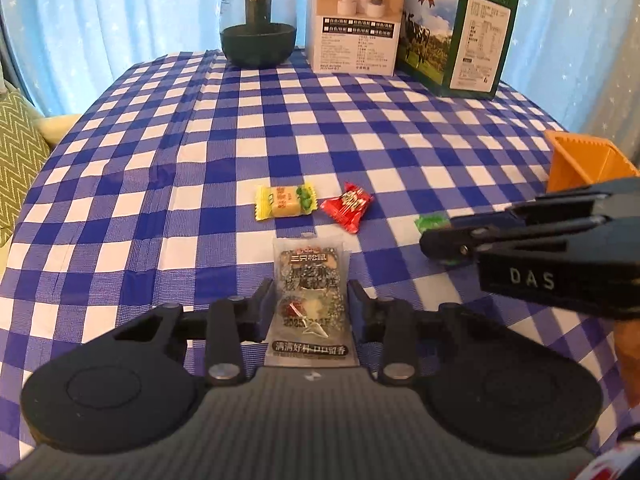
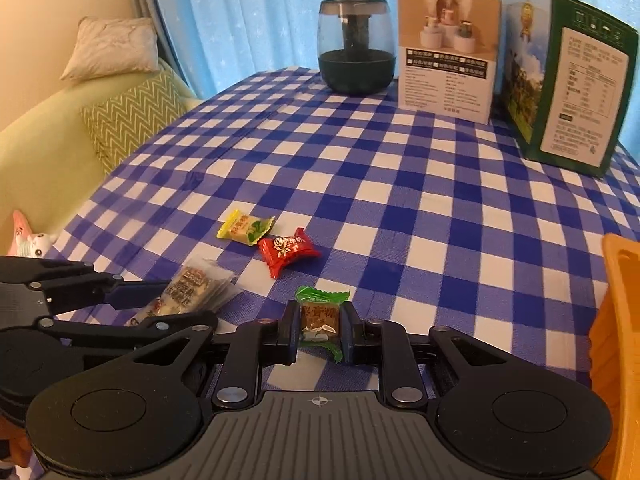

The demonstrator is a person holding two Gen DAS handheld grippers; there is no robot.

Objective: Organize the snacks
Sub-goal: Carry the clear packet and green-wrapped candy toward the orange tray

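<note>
Near the front edge of the tabletop (image 1: 120, 160), both of my tools are down among the snacks. My left gripper (image 1: 311, 300) has its jaws narrowed around the clear sesame-cake packet (image 1: 310, 280), one pad at each long side; whether they press it yet I cannot tell, and the packet looks to lie flat on the checked cloth. My right gripper (image 2: 319, 326) straddles the green-wrapped candy (image 2: 320, 314), jaws drawn close to its flanks, seemingly pinching it across the short width so the twisted wrapper ends stay free.

Two pieces lie untouched just beyond, toward the middle: the yellow candy (image 1: 285, 201) and, beside it, the red candy (image 1: 347, 207). At the right edge stands the orange container (image 1: 588, 160), which I judge is where the snacks belong, so taking one piece in each tool saves a trip.

Along the far edge, well apart from my work, stand a dark glass teapot (image 1: 258, 20), a white box (image 1: 356, 20) and a green carton (image 1: 460, 32).
</note>
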